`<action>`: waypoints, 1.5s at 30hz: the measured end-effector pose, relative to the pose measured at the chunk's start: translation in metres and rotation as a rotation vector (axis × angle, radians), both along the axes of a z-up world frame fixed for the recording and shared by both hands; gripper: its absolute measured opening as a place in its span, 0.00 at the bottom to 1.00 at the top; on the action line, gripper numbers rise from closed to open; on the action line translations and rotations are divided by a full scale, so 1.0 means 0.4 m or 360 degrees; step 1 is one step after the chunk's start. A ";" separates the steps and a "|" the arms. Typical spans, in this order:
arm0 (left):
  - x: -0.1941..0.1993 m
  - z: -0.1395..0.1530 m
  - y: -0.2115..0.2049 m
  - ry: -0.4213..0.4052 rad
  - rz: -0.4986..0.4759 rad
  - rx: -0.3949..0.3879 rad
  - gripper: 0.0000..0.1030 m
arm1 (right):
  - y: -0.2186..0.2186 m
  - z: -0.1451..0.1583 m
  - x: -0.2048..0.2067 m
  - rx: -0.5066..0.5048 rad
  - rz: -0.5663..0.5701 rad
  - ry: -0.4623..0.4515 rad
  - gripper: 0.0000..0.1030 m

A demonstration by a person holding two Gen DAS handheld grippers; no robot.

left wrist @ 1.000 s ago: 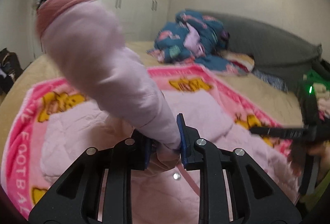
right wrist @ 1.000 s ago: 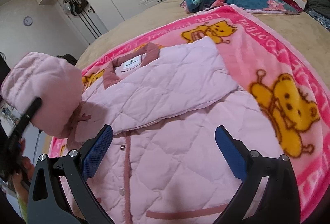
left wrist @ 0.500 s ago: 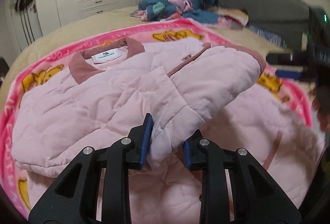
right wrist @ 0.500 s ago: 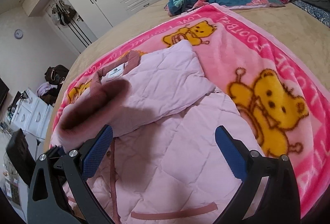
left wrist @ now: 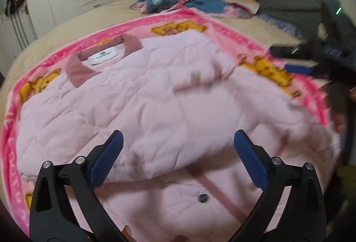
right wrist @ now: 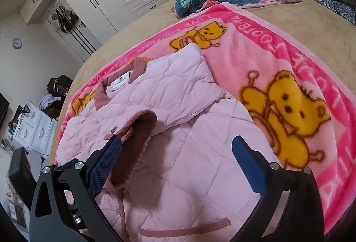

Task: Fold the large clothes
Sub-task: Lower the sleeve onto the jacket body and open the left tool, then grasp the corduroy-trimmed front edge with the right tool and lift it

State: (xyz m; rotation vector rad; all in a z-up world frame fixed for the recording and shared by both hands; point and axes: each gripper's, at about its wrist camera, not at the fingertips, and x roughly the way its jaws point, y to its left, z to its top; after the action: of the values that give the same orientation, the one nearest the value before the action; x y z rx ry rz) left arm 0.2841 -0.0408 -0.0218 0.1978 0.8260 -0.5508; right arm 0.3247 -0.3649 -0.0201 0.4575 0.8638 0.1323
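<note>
On the pink bear blanket (right wrist: 255,46) our quilted pink jacket (right wrist: 178,130) lies flat, collar (right wrist: 100,95) far-left, hem near us, long axis running away. Both sleeves are folded across the chest; the cuff (right wrist: 138,141) touches our right gripper (right wrist: 175,164)'s left finger. Both it and our left gripper (left wrist: 178,157) gape wide, empty. We judge the hem comes next, but it's cut off below; the left view is blurred.

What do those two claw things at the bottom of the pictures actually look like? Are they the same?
They look alike. The left tool and right tool each have two matte black, angular arms with triangular cut-outs and small silver bolt heads. Each finger ends in a flat, dark blue textured pad. In the left view, the right tool's body shows a small green light. No cables or sleeves are clearly visible.
</note>
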 end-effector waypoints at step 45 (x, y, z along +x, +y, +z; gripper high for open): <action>0.141 0.055 0.500 -0.0107 0.0989 -0.0324 0.91 | 0.304 -0.034 0.070 -0.0052 0.0565 -0.0132 0.16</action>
State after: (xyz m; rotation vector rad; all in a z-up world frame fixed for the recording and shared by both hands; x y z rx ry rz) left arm 0.3405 0.1590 0.0002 -0.2248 0.7126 -0.0392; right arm 0.3526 -0.2431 -0.0336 0.2627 0.8584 0.4594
